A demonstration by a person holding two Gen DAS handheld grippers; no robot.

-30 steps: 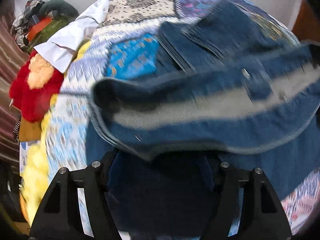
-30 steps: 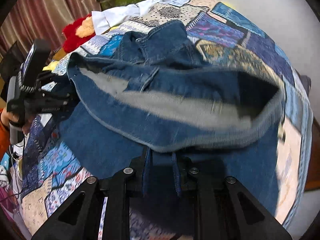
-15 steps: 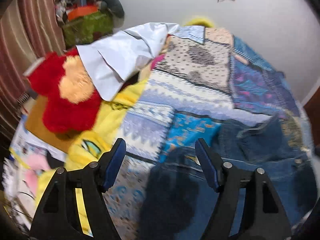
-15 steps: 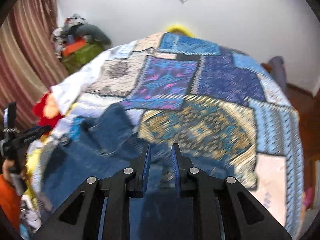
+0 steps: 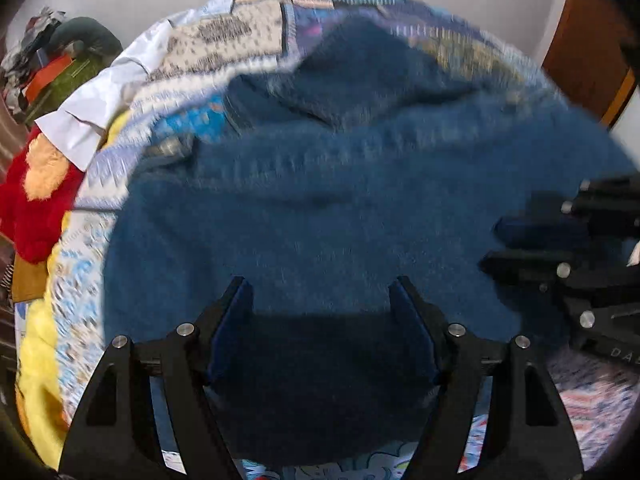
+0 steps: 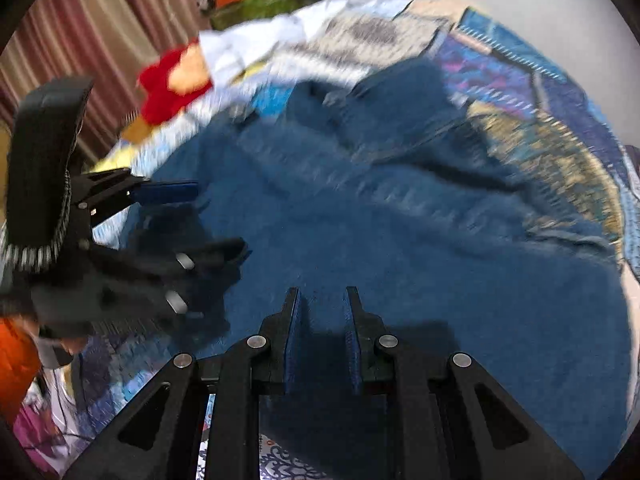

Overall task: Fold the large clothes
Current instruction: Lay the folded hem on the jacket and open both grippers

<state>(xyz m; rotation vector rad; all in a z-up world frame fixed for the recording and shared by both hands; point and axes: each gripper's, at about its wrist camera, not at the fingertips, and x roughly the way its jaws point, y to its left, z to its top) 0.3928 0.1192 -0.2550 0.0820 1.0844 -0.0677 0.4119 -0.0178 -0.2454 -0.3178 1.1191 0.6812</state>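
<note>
Now denim jacket [image 5: 328, 216] lies spread on bed over patchwork quilt [image 6: 532, 92], collar end toward far side. Left claw [image 5: 320, 300] above near part of jacket, jaws wide apart, just been opening, nothing between them. Right claw [image 6: 320, 304] above same denim, jaws nearly together with narrow gap, no cloth pinched. Red plush toy [image 5: 36, 204] and white cloth [image 5: 104, 108] beside quilt's left edge. Both views blurred.

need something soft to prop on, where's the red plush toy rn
The red plush toy lies at the bed's left edge in both views, beside the white shirt, left of the denim jacket.
</note>
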